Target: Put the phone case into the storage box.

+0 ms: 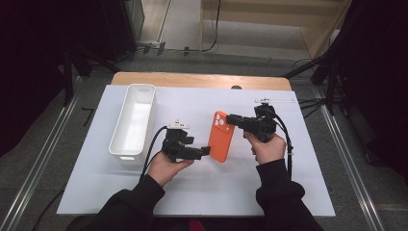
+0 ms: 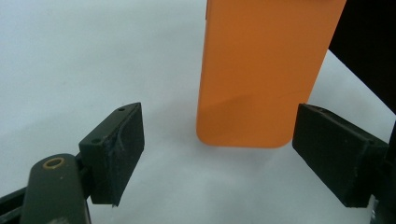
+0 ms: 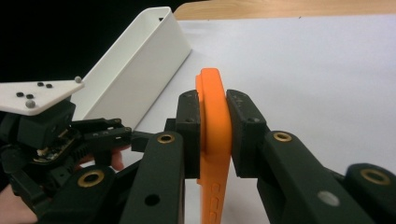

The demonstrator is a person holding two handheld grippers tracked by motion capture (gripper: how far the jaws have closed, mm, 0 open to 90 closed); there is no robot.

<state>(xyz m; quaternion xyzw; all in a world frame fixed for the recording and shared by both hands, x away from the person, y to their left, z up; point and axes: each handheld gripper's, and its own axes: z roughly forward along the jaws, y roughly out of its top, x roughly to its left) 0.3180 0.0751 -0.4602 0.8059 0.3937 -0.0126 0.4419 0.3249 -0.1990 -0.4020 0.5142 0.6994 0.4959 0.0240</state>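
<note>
**Right gripper holds the phone case; left gripper lined up to take its lower end**

You have the orange phone case (image 1: 222,136) clamped at its camera end in your right gripper (image 1: 233,120); in the right gripper view the two pads are pressed flat on either face of the case (image 3: 214,135), which stands on edge between them. Keep that squeeze steady and don't twist your wrist, because the case is thin and could pivot between the pads.

Your left gripper (image 1: 207,152) is spread wide and holds nothing. In the left gripper view the rounded lower end of the case (image 2: 261,74) sits just ahead of the jaws and between their lines, closer to the right-hand pad than the other. To do this step well, slide forward until the bottom edge is well inside the pads, centre it, and only then close. Whether the left jaw tip already touches the case in the high view I cannot tell.

The white bin (image 1: 133,120) stands beyond your left gripper, on the far side from the case, on the desk (image 1: 288,183). It looks like the likely drop spot.
</note>
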